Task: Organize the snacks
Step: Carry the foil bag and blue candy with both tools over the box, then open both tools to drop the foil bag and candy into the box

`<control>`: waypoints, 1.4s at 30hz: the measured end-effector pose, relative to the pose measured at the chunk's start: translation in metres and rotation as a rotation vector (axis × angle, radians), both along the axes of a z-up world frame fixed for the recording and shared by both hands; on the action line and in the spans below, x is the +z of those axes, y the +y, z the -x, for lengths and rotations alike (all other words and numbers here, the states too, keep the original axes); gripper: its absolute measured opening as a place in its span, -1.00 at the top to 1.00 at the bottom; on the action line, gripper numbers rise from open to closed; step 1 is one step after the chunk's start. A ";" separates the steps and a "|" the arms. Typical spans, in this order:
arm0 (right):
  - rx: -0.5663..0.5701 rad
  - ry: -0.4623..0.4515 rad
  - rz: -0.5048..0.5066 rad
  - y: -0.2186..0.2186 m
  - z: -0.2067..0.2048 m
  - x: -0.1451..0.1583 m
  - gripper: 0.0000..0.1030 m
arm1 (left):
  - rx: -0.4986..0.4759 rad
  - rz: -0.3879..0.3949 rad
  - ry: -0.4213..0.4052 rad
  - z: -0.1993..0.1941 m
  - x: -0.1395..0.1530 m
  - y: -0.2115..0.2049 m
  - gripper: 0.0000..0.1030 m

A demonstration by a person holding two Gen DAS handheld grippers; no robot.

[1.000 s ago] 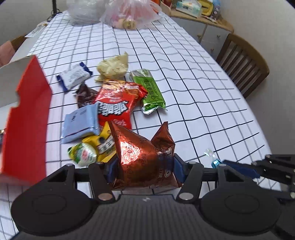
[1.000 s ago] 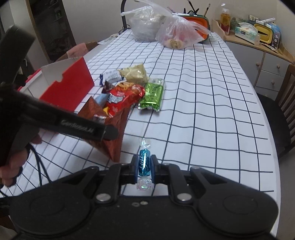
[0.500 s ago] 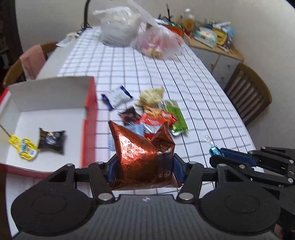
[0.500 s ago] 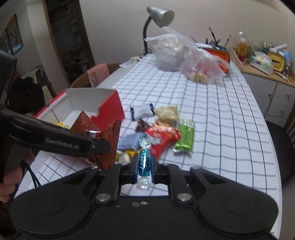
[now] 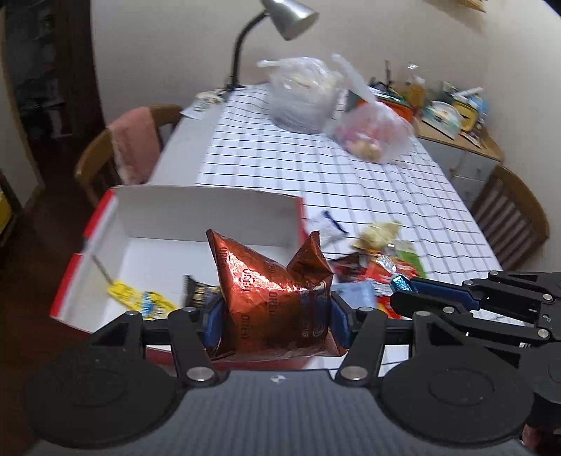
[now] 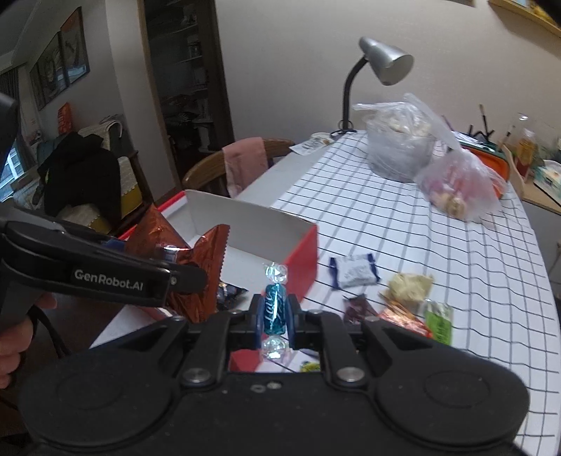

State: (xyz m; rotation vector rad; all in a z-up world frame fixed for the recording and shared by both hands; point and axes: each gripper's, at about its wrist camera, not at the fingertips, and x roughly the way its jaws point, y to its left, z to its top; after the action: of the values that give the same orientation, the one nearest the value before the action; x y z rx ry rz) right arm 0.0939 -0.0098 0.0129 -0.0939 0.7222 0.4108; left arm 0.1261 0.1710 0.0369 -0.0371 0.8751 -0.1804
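Observation:
My left gripper (image 5: 275,315) is shut on a copper-brown Oreo bag (image 5: 270,287) and holds it over the near edge of the open red-and-white box (image 5: 210,214). The bag also shows in the right wrist view (image 6: 189,266). My right gripper (image 6: 275,314) is shut on a blue wrapped candy (image 6: 274,308), held up beside the box's right wall (image 6: 301,252). The right gripper and candy (image 5: 401,283) show in the left wrist view. A yellow packet (image 5: 140,298) and a dark packet (image 5: 198,293) lie in the box. Several snacks (image 5: 371,259) lie on the checked cloth right of the box.
Two plastic bags (image 5: 305,94) (image 5: 371,133) and a desk lamp (image 5: 280,21) stand at the table's far end. Wooden chairs stand at the left (image 5: 115,154) and right (image 5: 512,217). A cluttered side cabinet (image 5: 452,122) is at the far right.
Both grippers have lifted and swung left from over the snack pile toward the box, each still holding its snack. The box interior has come into full view.

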 end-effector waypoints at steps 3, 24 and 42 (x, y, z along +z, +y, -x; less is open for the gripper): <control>0.026 0.010 0.016 0.032 -0.016 -0.006 0.78 | 0.026 -0.015 0.004 -0.007 -0.002 0.023 -0.14; 0.042 0.191 0.135 0.130 -0.093 -0.088 0.78 | 0.115 -0.122 0.145 -0.087 -0.074 0.112 -0.14; 0.009 0.244 0.129 0.124 -0.094 -0.101 0.60 | 0.060 -0.155 0.212 -0.093 -0.107 0.103 -0.18</control>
State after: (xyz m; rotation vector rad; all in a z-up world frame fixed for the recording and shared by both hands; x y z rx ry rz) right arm 0.1875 0.1141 -0.0878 -0.1703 0.9896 0.3880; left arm 0.2190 0.2739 -0.0704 0.0632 1.0957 -0.0526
